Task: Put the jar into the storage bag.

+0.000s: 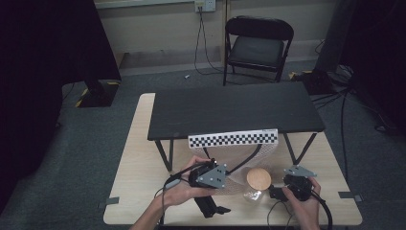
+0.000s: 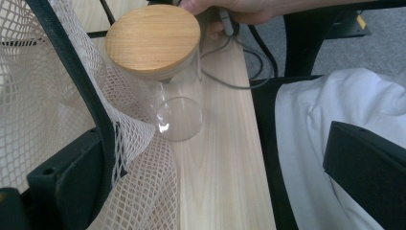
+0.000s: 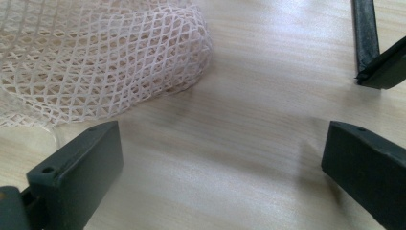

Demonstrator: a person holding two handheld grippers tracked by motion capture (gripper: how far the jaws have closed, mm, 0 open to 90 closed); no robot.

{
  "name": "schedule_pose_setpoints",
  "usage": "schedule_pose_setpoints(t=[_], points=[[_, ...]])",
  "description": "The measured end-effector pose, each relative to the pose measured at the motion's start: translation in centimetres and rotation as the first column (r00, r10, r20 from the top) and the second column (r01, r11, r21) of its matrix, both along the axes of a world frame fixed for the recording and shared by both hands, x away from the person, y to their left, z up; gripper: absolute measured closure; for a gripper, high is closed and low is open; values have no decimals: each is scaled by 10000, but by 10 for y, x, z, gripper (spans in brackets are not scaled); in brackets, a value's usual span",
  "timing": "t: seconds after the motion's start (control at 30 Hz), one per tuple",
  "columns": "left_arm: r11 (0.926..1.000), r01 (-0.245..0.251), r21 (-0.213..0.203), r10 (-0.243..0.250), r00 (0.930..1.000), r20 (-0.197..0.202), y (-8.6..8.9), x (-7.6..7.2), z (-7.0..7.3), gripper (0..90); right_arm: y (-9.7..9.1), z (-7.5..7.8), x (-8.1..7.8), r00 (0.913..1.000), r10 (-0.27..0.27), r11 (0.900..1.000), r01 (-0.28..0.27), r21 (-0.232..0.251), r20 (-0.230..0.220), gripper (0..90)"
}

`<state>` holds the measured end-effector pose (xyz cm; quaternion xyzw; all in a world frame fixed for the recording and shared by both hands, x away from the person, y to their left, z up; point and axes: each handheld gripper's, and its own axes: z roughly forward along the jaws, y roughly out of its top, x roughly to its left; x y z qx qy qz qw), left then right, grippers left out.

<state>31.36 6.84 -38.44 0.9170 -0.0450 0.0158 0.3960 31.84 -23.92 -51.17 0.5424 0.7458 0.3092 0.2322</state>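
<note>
From where I stand, two hands come in at the near edge of the wooden table [image 1: 139, 158], each holding one gripper. The left gripper [image 1: 209, 175] sits at about seven o'clock from the table's middle; its jaws are spread wide in the left gripper view, one jaw lying against the black trim of the mesh bag [image 2: 57, 96], the other out over a white sleeve [image 2: 335, 110], nothing pinched between them. The right gripper [image 1: 297, 184] is at about five o'clock; in the right gripper view its jaws also stand well apart over bare wood, holding nothing.

Between the two grippers, at six o'clock, stands one glass jar [image 1: 256, 189] with one round wooden lid [image 1: 259, 178] seated on top. In the left gripper view the jar [image 2: 179, 117] is just beside the folds of the netting, its lid [image 2: 153, 38] close to the bag's black edge; I cannot tell whether they touch.

One white mesh bag [image 1: 239, 160] spreads from the jar back toward twelve o'clock, its rounded end showing in the right gripper view [image 3: 95, 62]. One checkerboard strip [image 1: 233, 138] lies across its far side.

Behind that, one black raised shelf [image 1: 234, 110] stands on thin legs over the table's far half. Farther off at twelve o'clock, one black folding chair [image 1: 258, 45] stands on the grey floor by the wall.
</note>
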Motion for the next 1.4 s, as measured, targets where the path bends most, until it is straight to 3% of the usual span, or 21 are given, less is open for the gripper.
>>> schedule_pose_setpoints(t=[0.17,0.37,0.43,0.73,0.97,1.23,1.4], points=[[10000,-48,38,47,10000,35,-1,-1,0,5,-3,1,-3,10000,-20,10000,20,13,-67,5],[10000,18,-2,-18,10000,5,1,0,0,5,-11,6,-7,9998,91,9955,-73,940,-184,32],[10000,-20,40,20,10000,30,0,0,-1,4,-13,11,-9,9999,123,9917,-131,1277,72,30],[9999,-134,104,134,9999,38,0,1,-3,5,-16,26,-26,9965,-85,9829,-70,1838,832,16],[9997,-206,118,205,9998,57,-1,0,-3,5,-15,38,-35,9920,351,9718,-622,2276,1214,19],[9996,-250,152,249,9997,62,-2,0,-4,5,-15,62,-45,9799,458,9600,-970,2626,1942,30],[9993,-317,191,315,9995,99,-3,-1,-3,5,-10,71,-51,9735,749,9522,-1342,2745,2161,35]])
